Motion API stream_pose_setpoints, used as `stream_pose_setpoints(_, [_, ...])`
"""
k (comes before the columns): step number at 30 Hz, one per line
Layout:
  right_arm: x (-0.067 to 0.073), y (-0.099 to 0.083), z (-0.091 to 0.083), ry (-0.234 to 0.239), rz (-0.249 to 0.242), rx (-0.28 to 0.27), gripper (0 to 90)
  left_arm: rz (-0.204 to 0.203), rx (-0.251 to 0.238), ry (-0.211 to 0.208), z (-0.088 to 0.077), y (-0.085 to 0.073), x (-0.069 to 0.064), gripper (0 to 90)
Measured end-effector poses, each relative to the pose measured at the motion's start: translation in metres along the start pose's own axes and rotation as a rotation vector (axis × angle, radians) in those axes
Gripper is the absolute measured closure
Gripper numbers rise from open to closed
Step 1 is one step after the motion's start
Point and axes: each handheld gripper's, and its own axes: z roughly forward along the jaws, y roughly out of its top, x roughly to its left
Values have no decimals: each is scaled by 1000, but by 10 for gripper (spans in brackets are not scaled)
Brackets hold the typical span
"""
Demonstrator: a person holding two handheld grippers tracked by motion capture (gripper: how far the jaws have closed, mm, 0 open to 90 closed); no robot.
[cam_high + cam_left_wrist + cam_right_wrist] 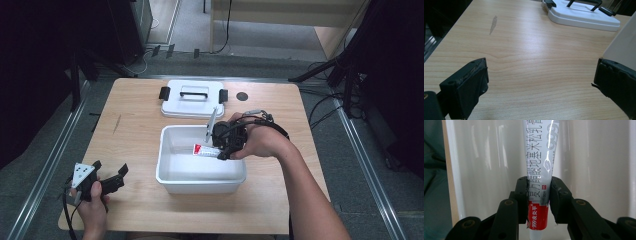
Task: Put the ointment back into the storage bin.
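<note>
While your right gripper (226, 145) has its jaws clamped on the ointment tube (539, 182) near its red-banded cap end, the tube sits over the inside of the white bin (200, 181) at the centre of the high view, slightly right of middle. It looks held above the floor of the bin, though I cannot tell whether it touches. By my reading the placing is nearly done: what is left is to set the tube down, release it, then probably fit the lid (192, 105), which lies flat on the table (135, 135) just above the bin in the frame, handle up. Your left gripper (107, 176) rests at the lower left with its jaws spread wide and empty. Only the bin's own walls crowd your right hand.
</note>
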Motion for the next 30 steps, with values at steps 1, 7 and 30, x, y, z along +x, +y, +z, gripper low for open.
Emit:
stream_pose_setpoints(1, [1,0,2,5,4,6,713,0,1,-1,0,0,0,3])
stream_pose_setpoints(7, [2,-1,19,36,12,35,714,1,2,-2,0,0,0,3])
stream_pose_setpoints(30, [9,10,64,73,9,196,715,-1,3,-3,0,0,0,3])
